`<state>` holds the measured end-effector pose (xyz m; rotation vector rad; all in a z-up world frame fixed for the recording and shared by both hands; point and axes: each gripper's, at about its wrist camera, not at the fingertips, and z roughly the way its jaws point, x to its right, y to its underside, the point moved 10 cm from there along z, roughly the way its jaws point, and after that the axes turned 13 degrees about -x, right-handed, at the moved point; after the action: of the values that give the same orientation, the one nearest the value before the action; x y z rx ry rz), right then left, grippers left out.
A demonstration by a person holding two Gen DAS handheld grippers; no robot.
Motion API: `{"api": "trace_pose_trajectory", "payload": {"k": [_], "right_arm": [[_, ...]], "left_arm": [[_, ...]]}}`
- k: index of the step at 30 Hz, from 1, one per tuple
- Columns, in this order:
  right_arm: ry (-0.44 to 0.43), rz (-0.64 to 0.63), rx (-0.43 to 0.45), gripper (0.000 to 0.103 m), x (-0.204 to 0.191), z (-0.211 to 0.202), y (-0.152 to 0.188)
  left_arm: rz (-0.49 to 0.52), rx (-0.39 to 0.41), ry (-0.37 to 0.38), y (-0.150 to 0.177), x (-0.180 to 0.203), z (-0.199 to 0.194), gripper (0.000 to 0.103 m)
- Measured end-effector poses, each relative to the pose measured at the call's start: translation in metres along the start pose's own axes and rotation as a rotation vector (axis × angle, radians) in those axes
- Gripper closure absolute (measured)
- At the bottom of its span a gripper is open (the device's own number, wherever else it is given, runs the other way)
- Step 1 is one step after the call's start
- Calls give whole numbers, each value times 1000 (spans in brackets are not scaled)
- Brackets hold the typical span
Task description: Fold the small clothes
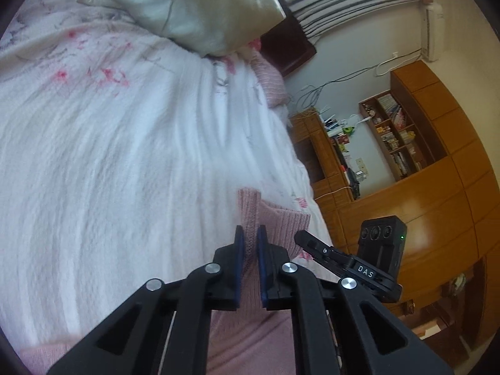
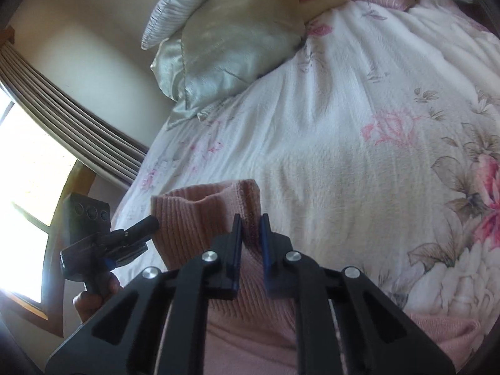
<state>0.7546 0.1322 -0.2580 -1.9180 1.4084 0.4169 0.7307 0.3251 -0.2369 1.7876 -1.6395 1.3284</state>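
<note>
Both the left tool (image 1: 250,243) and right tool (image 2: 251,231) pinch the pink sweater (image 2: 200,218) above the bed (image 2: 328,156); uneven pulling could slip its ribbed edge free.

One readable marking: "DAS" on the right gripper.

In the left wrist view, white capital letters spelling "DAS" stood on the black body of the right gripper (image 1: 301,238), just behind its fingers. The spines and boxes on the wooden bookshelf (image 1: 395,134) across the room carried print too small and blurred to read. The right wrist view showed no legible text.
</note>
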Motion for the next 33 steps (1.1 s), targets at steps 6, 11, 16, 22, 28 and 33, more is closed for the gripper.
{"api": "trace_pose_trajectory", "payload": {"k": [6, 11, 16, 22, 28, 33], "right_arm": [[-103, -44, 62, 93, -36, -67, 67], [-49, -54, -22, 87, -30, -60, 162], [-42, 63, -114, 76, 6, -48, 227], [-156, 211, -135, 67, 9, -45, 224], [-99, 257, -191, 63, 12, -8, 217], [-48, 245, -235, 70, 12, 9, 223]], "left_arm": [[87, 3, 86, 76, 49, -43, 95], [54, -75, 30, 164, 29, -51, 87], [-77, -127, -5, 219, -11, -59, 61], [-136, -159, 8, 216, -9, -37, 41], [-195, -267, -108, 212, -19, 15, 28], [-245, -263, -162, 209, -29, 25, 46]]}}
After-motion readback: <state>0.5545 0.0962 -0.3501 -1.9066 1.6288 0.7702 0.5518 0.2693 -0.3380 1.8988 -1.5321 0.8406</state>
